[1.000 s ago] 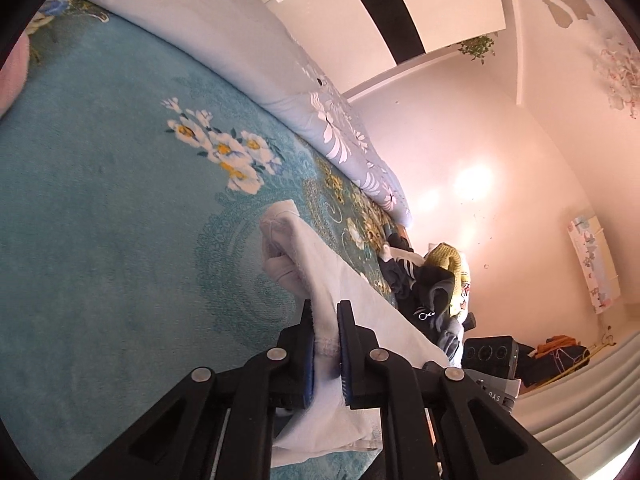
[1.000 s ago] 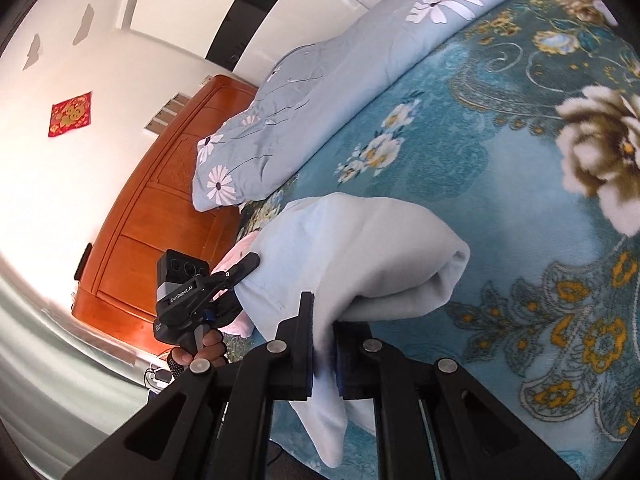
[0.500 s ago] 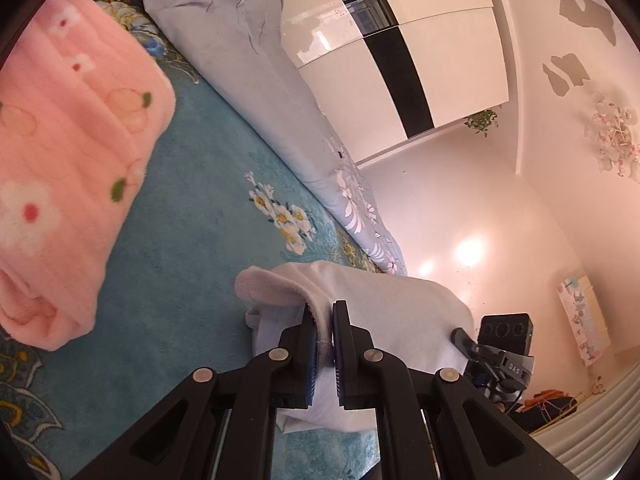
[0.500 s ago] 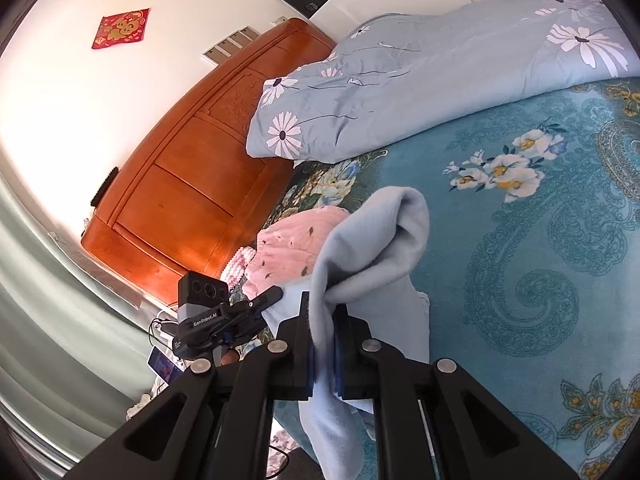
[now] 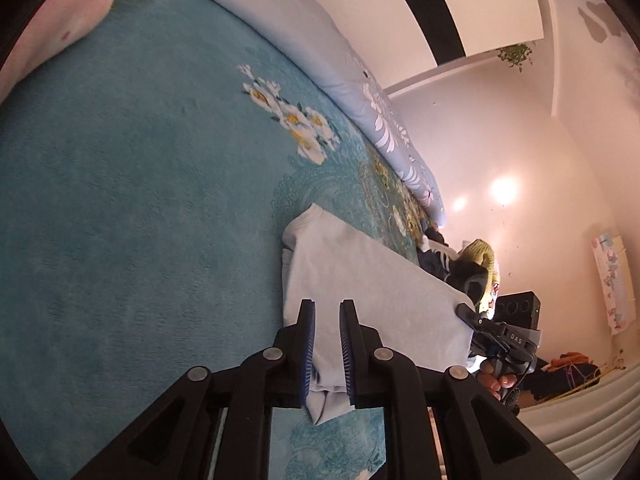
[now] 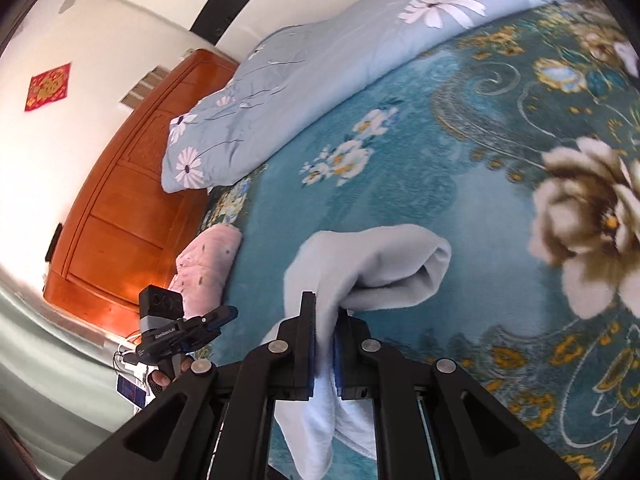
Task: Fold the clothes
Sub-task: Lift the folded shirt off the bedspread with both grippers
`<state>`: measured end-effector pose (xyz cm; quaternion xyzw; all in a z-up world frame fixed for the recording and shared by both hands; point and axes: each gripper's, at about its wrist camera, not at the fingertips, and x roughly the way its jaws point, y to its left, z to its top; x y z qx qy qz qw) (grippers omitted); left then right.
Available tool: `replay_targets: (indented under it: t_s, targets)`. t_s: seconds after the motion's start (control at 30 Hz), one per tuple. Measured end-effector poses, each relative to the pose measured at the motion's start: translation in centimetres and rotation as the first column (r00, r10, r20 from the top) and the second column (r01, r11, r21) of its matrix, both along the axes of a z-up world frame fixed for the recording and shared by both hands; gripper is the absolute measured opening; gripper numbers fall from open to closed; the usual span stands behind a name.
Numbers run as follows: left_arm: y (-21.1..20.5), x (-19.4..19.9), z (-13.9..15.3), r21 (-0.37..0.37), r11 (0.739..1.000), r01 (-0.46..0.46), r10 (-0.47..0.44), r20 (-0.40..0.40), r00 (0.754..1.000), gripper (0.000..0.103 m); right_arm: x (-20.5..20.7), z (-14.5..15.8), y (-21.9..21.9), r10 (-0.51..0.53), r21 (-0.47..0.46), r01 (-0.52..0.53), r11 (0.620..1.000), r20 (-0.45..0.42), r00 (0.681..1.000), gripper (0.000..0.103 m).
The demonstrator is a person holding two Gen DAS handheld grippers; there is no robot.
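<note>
On the teal floral bedspread (image 5: 140,200), at 6 o'clock, the pale-blue garment (image 5: 360,280) is clamped by the right tongs (image 6: 325,312); the left tongs (image 5: 327,312) are parted.

The left wrist view sits low and close over the near edge of the teal floral bedspread (image 5: 132,208), looking along its own fingers (image 5: 308,344) toward the foot end and a pink wall. The right wrist view, equally near, faces the opposite way toward the wooden headboard (image 6: 116,208) corner. Both share the pale blue garment (image 5: 360,280) and the grey-blue quilt (image 6: 320,80) (each camera also catches the other gripper).
</note>
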<state>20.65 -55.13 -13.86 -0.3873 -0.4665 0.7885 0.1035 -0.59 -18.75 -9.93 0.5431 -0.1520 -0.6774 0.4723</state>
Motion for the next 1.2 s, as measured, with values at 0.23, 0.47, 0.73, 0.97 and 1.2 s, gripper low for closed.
replay_targets:
  t_s: [0.23, 0.47, 0.73, 0.97, 1.2]
  targets:
    - [3.9, -4.2, -1.5, -0.167, 0.984, 0.063, -0.039, 0.145, 0.989, 0.041, -2.3, -5.1, 4.9, -0.081, -0.044, 0.088, 0.995, 0.135, 0.988, 0.007]
    - [4.2, -5.2, -2.7, -0.142, 0.988, 0.059, -0.036, 0.164, 0.986, 0.046, -2.8, -6.6, 5.5, -0.03, -0.119, 0.051, 0.992, 0.173, 0.984, 0.007]
    - [3.8, -6.3, -4.9, 0.105, 0.993, 0.057, -0.068, 0.106, 0.992, 0.046, -2.7, -8.1, 5.6, 0.042, -0.161, -0.012, 0.987, 0.182, 0.982, 0.01]
    - [4.9, -7.6, -4.4, 0.062, 0.995, 0.075, -0.08, 0.091, 0.993, 0.043, -2.3, -9.3, 4.4, 0.07, -0.172, -0.035, 0.984, 0.201, 0.977, 0.015]
    - [5.2, -6.8, -4.0, 0.074, 0.996, 0.042, -0.046, 0.063, 0.997, 0.013, -1.4, -6.9, 3.5, 0.06, -0.167, -0.035, 0.985, 0.148, 0.987, 0.007]
